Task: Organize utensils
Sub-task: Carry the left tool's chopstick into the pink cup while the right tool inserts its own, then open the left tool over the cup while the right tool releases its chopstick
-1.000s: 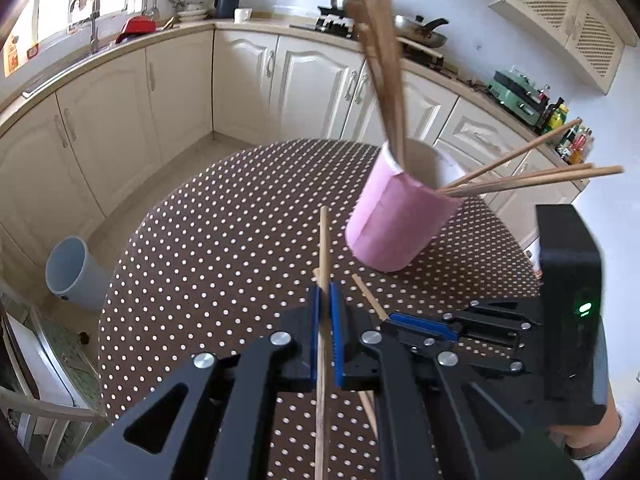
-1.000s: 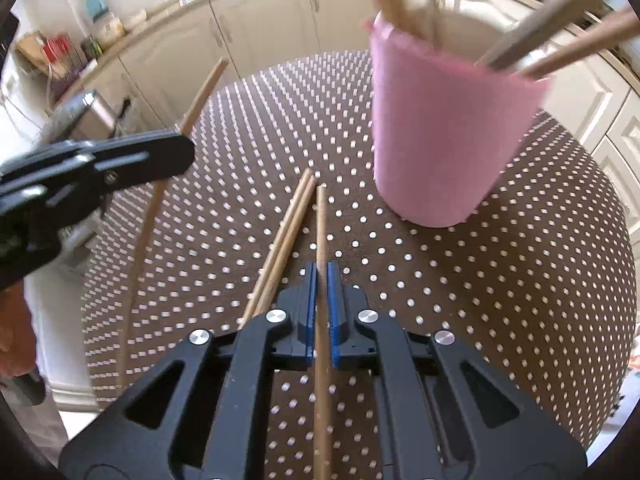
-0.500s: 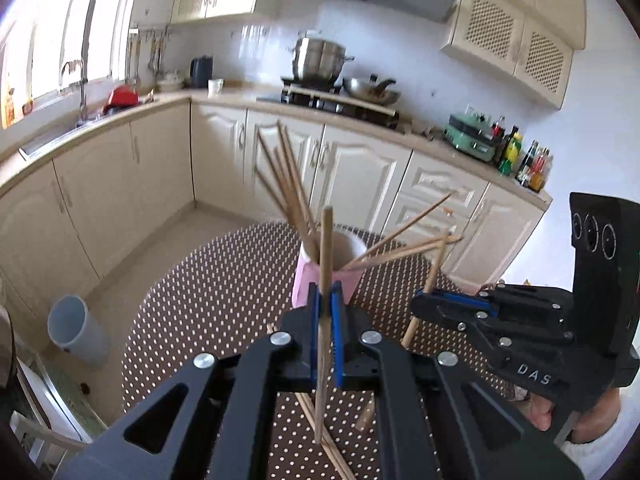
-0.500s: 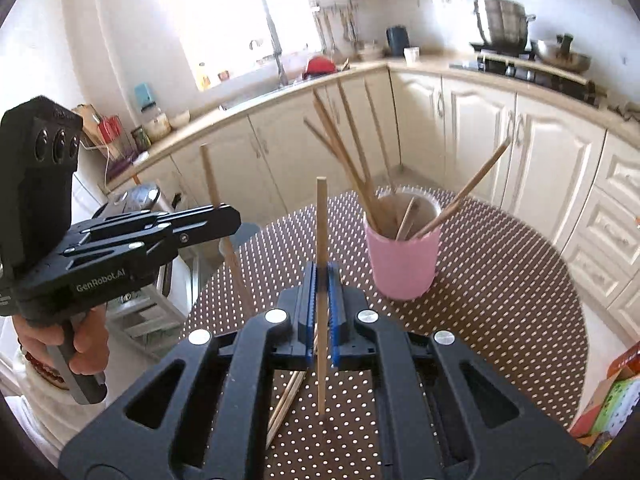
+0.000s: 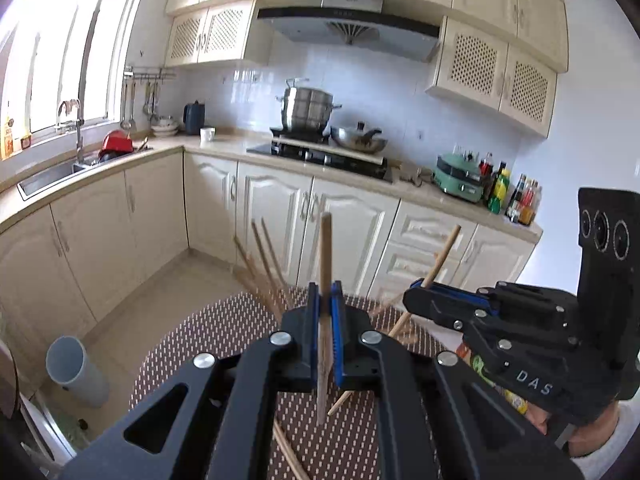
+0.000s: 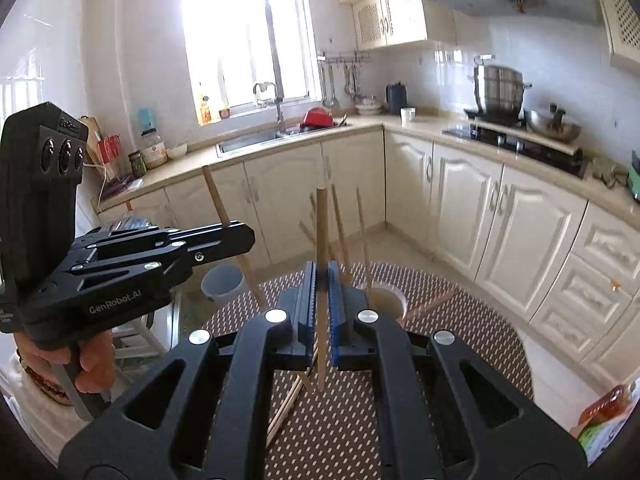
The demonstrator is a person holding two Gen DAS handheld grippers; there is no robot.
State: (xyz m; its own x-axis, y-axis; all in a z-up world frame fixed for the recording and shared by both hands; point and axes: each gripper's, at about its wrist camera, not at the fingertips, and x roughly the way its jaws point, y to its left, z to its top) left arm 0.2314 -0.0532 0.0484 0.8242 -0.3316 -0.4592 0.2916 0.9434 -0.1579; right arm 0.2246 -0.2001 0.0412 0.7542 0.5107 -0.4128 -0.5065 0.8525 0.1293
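Left gripper (image 5: 327,316) clamps chopstick (image 5: 325,248); right gripper (image 6: 320,296) clamps second chopstick (image 6: 321,232).

Cream panelled base cabinets (image 5: 276,216) run in an L under a pale counter, with matching lattice-front wall cupboards (image 5: 496,68) and a range hood (image 5: 348,26) above white tiled walls. Bright daylight through the window (image 6: 240,36) over the steel sink (image 6: 256,140); beige tile floor (image 5: 160,300). Stockpot (image 5: 306,108) and wok (image 5: 358,142) on the hob, grey bin (image 5: 76,376) on the floor.
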